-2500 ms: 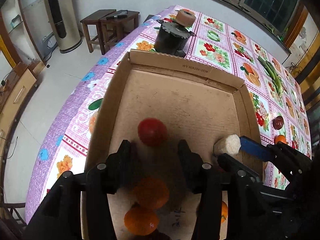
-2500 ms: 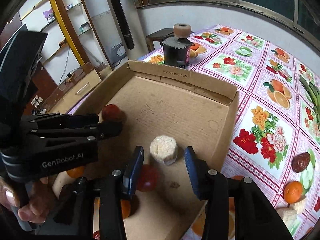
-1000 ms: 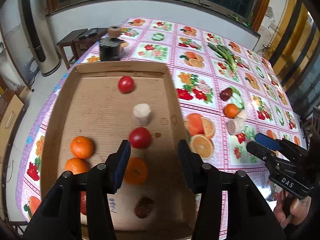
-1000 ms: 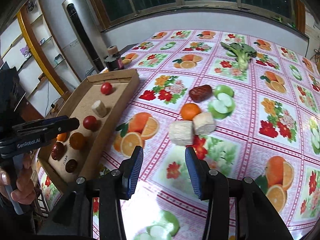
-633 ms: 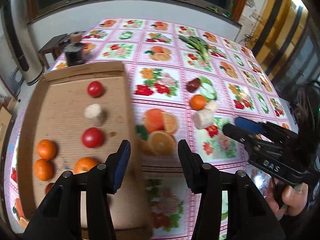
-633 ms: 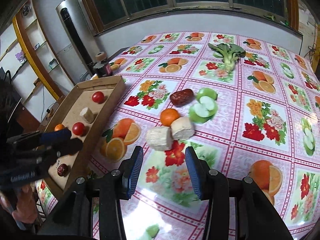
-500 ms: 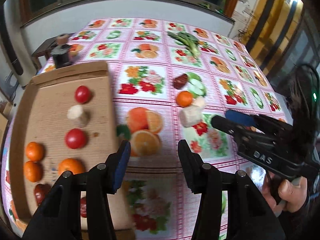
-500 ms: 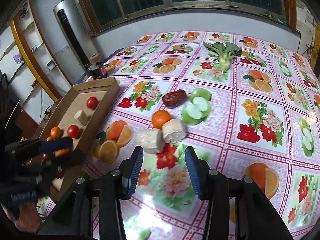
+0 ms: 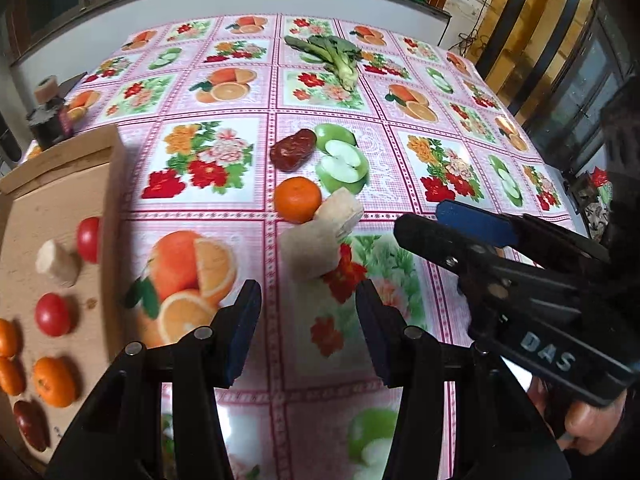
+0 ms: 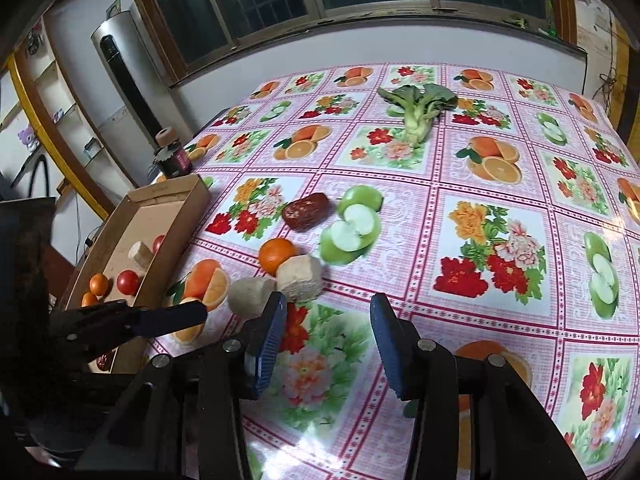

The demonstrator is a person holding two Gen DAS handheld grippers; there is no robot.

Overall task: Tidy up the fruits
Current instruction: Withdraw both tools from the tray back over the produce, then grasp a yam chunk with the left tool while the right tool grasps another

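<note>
Both grippers, left [image 9: 308, 312] and right [image 10: 328, 332], are being held open and empty; the pale chunk [image 9: 306, 250] just ahead is being approached for grasping.

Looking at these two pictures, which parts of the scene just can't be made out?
- Near end of the brown cardboard tray: cut off by the frame edge and the left tool in the left view.
- Dark jar's label: too small in the right view.
- Pale cylindrical chunk: partly hidden behind the right tool in the right view.
</note>
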